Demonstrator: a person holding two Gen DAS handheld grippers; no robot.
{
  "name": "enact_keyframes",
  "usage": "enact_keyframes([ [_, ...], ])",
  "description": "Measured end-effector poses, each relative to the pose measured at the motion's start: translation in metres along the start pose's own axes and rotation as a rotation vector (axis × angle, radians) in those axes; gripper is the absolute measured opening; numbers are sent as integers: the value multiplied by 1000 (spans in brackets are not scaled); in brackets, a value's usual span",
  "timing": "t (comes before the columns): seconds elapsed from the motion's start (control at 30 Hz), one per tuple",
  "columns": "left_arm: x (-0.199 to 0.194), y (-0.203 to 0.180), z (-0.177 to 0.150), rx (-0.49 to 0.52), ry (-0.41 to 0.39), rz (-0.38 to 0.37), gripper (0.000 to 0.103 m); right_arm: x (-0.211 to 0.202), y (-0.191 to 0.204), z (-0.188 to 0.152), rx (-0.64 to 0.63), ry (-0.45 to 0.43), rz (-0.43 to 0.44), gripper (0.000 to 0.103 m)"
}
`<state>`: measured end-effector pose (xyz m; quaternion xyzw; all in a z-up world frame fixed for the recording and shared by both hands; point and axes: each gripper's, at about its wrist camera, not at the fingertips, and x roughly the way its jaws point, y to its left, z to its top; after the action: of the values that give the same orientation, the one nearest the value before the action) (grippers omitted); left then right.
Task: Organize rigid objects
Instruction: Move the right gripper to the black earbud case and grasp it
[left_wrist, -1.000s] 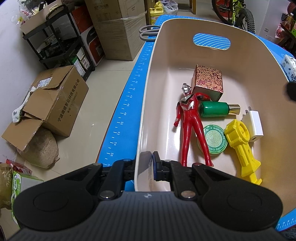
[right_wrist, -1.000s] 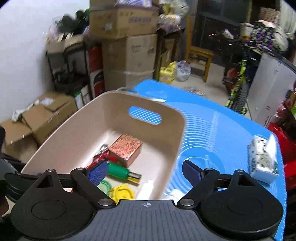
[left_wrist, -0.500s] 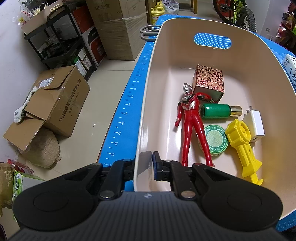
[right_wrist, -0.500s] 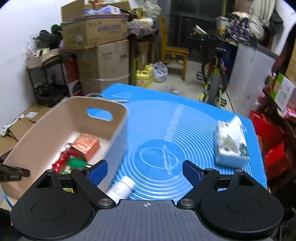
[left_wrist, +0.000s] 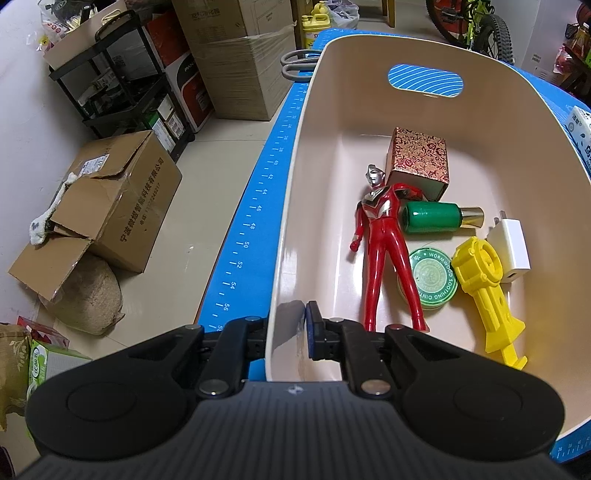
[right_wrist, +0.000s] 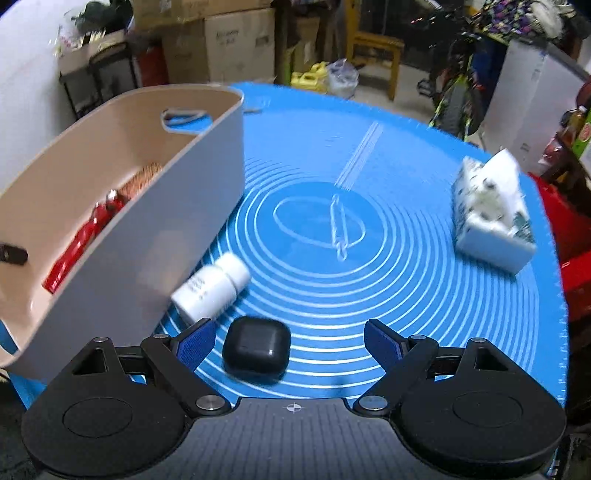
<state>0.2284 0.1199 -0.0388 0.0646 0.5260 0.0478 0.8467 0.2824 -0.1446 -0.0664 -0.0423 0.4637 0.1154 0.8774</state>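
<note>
- My left jaws (left_wrist: 293, 328) are clamped on the near wall of the beige bin (left_wrist: 295, 155), one pad inside and one outside.
- The bin stands on the blue mat (right_wrist: 406, 258) that covers the desk; in the right wrist view it sits at the left side of the mat.
- Bin contents, left wrist view: a red figure (left_wrist: 384, 251) lies lengthwise on the floor of the bin, head toward the far wall.
- A patterned red-and-gold box (left_wrist: 419, 160) stands by the figure's head, touching its raised arm.
- A green bottle (left_wrist: 436, 217) with a metallic cap lies on its side just in front of the box.
- A round green tin (left_wrist: 432, 282) lies flat beside the figure's legs; a yellow plastic toy (left_wrist: 484, 291) lies just beside the tin.
- A white charger plug (left_wrist: 511, 247) lies next to the yellow toy, near the bin's right wall.
- My right jaws (right_wrist: 290, 343) stand wide apart and grip nothing.
- A black rounded case (right_wrist: 256, 349) lies on the mat between the right pads, nearer the left pad; I cannot tell whether it touches that pad.
- A white bottle (right_wrist: 210, 286) lies on its side on the mat, just beyond the case and against the bin's outer wall.
- A tissue pack (right_wrist: 491, 218) rests on the mat's right side, well apart from the case.
- Grey scissor handles (left_wrist: 299, 62) show beyond the bin's far left corner.
</note>
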Motion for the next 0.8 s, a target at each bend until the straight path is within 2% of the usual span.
enact_keyframes([
  [0.37,0,-1,0,2,1,4,15,34,7,-4,9,41,25,82],
  [0.6,0,0,0,2,0,5,15,38,9,-7,14,42,24,66],
  [0.67,0,-1,0,1,1,4,15,37,10,-7,4,35,7,56],
  [0.8,0,-1,0,1,1,4,15,34,4,-8,19,40,15,54],
])
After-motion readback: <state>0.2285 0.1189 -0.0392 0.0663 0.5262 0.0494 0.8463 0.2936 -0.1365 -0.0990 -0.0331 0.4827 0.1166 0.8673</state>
